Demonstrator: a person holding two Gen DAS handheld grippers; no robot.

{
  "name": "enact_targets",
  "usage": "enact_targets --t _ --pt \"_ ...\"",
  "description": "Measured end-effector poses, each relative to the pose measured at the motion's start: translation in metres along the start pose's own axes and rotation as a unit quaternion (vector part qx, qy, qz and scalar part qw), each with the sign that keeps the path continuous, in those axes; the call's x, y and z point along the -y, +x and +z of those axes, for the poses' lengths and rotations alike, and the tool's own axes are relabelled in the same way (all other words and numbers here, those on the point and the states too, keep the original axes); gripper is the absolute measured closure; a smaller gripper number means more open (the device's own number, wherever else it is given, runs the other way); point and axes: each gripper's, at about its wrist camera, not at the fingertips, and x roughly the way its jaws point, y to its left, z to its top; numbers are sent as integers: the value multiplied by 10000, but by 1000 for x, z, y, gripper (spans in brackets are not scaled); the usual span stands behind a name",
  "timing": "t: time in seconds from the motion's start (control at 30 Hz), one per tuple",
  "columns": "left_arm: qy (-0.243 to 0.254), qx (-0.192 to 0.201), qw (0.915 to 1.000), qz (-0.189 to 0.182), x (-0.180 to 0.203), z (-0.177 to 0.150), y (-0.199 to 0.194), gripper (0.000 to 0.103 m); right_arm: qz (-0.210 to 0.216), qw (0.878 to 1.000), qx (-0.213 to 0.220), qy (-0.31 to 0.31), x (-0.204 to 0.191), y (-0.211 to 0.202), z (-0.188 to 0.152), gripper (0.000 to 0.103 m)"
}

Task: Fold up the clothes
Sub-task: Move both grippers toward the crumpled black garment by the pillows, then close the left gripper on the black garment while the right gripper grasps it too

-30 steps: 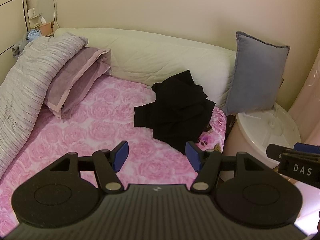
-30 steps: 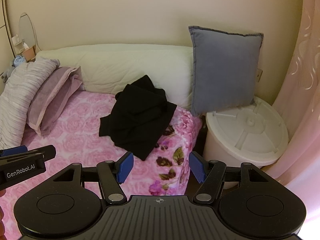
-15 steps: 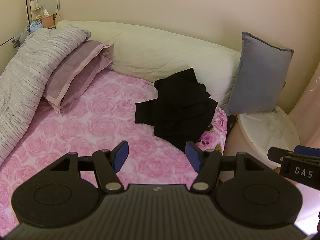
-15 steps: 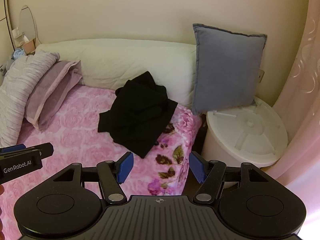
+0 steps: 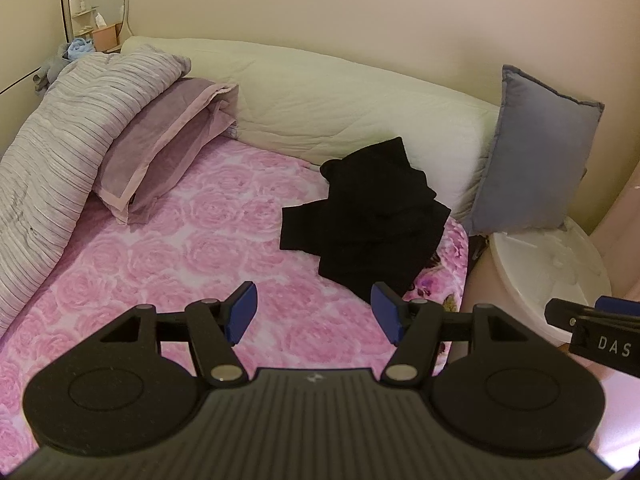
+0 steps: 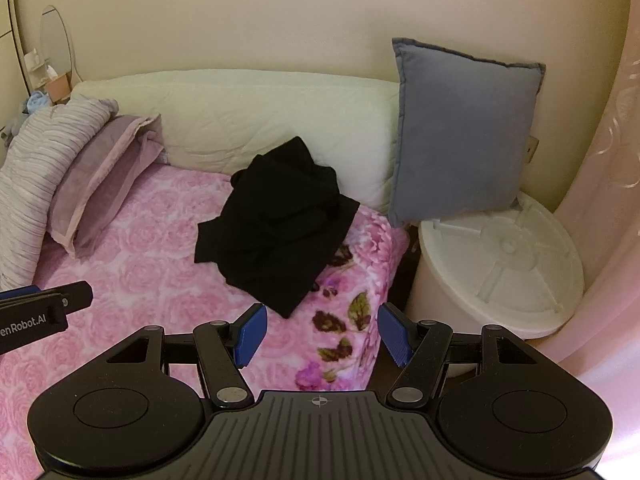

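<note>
A crumpled black garment (image 5: 368, 216) (image 6: 276, 228) lies on the pink rose-print bedspread (image 5: 180, 260) (image 6: 152, 280), near the bed's far right corner, partly resting against a long cream bolster. My left gripper (image 5: 314, 317) is open above the bedspread, short of the garment, with nothing between its blue pads. My right gripper (image 6: 319, 334) is also open and empty, above the bed's right edge, just in front of the garment's near tip. Each gripper's tip shows at the edge of the other's view.
A cream bolster (image 5: 340, 104) runs along the wall. A grey-blue cushion (image 6: 460, 136) stands at its right end. A mauve pillow (image 5: 160, 156) and striped duvet (image 5: 60, 152) lie on the left. A white round lidded tub (image 6: 504, 268) stands beside the bed, by a pink curtain (image 6: 600, 200).
Both grippers have moved forward toward the bed; the black garment now appears larger and nearer. Both stayed open and empty.
</note>
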Motion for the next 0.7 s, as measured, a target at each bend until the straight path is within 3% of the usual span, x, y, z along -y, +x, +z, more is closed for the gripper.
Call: enact_targets --t 0.3,0.7 --pt "-73 -222 9997 67 0 6 28 44 206 9996 -175 -32 9 26 10 38" --pt "-205 -708 9973 17 10 16 108 44 206 9948 -957 282 59 116 27 38"
